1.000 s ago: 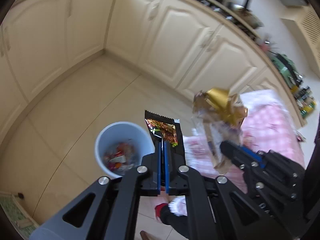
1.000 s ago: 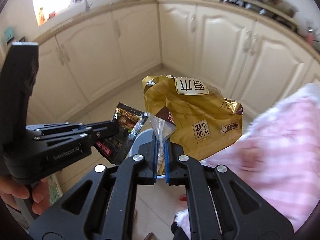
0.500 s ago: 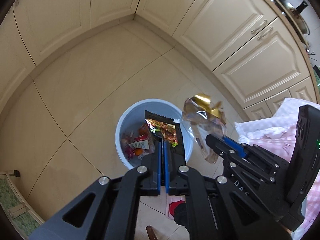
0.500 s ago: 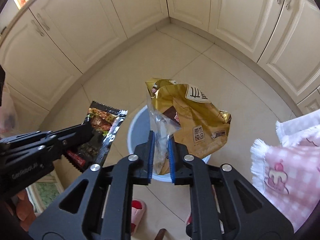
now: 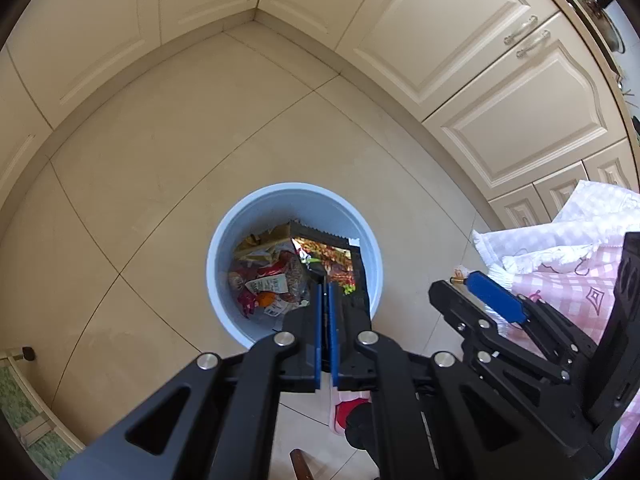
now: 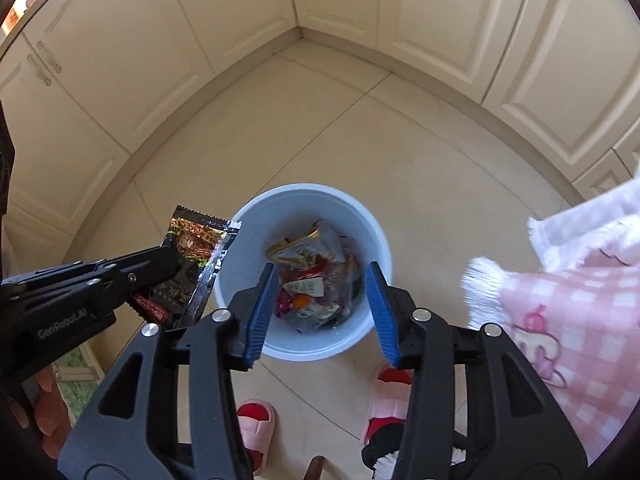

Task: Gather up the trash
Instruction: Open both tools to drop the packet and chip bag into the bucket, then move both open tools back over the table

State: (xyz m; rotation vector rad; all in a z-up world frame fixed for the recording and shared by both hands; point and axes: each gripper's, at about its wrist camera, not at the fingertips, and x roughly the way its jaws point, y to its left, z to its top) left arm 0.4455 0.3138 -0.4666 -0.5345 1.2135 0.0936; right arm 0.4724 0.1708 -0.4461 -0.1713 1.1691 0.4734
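Observation:
A light blue bin [image 6: 244, 228] stands on the tiled floor below both grippers, with several wrappers inside. My left gripper [image 5: 325, 284] is shut on a black snack wrapper [image 5: 332, 250] that hangs over the bin [image 5: 224, 240]. In the right wrist view that wrapper [image 6: 196, 248] sticks out of the left gripper [image 6: 170, 264] beside the bin's left rim. My right gripper [image 6: 322, 276] hangs over the bin with its jaws opening and nothing between them. A gold bag [image 6: 300, 246] lies on top of the trash in the bin.
Cream cabinet doors [image 5: 460, 40] wrap around the floor corner behind the bin. A pink checked cloth [image 6: 572, 320] hangs at the right. A person's slippers [image 6: 256, 420] stand just in front of the bin. A green mat [image 5: 24, 408] lies at the lower left.
Both grippers came down over the bin. The right jaws spread apart and the gold bag dropped from them into the bin. The left gripper kept its hold on the black wrapper.

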